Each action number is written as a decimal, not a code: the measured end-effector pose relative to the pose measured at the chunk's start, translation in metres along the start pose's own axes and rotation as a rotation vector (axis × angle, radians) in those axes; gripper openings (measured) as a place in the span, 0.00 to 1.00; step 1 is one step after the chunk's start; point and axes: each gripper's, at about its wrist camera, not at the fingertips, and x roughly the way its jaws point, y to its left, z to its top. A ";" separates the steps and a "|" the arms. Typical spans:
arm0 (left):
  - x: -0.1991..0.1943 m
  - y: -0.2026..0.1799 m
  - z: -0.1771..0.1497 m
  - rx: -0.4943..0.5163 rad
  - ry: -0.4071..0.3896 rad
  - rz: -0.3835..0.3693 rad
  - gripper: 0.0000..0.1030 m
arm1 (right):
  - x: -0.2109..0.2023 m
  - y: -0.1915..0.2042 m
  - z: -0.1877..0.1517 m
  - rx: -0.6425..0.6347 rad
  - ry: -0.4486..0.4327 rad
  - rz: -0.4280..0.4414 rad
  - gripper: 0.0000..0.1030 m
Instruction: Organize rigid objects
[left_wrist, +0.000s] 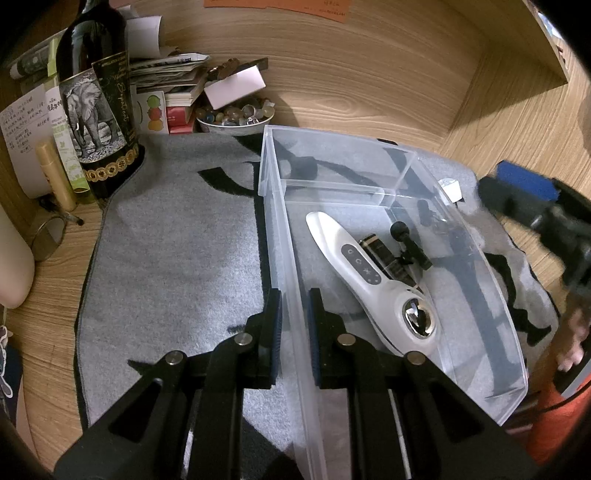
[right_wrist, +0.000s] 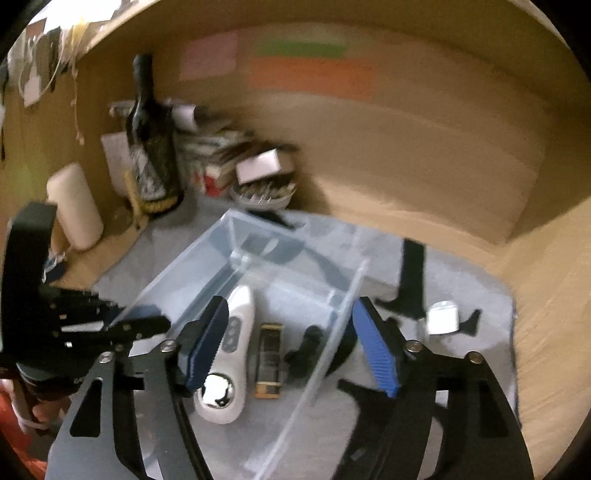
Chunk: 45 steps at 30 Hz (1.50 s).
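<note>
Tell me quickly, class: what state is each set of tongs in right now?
Left tongs: shut on the wall of the clear bin.
Right tongs: open, holding nothing, above the bin.

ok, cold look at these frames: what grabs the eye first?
The clear plastic bin on the grey mat, its near compartment holding a white handheld device and small dark items. The left gripper clamps the bin's wall. A dark elephant-label bottle stands back left.
</note>
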 end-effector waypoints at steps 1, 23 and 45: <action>0.000 0.000 0.000 -0.001 0.000 0.000 0.12 | -0.004 -0.003 0.001 0.006 -0.013 -0.012 0.68; -0.001 0.000 -0.001 0.000 0.000 0.002 0.12 | 0.023 -0.092 -0.048 0.194 0.141 -0.190 0.76; -0.001 0.000 -0.001 0.002 0.000 0.003 0.12 | 0.058 -0.085 -0.071 0.156 0.241 -0.124 0.29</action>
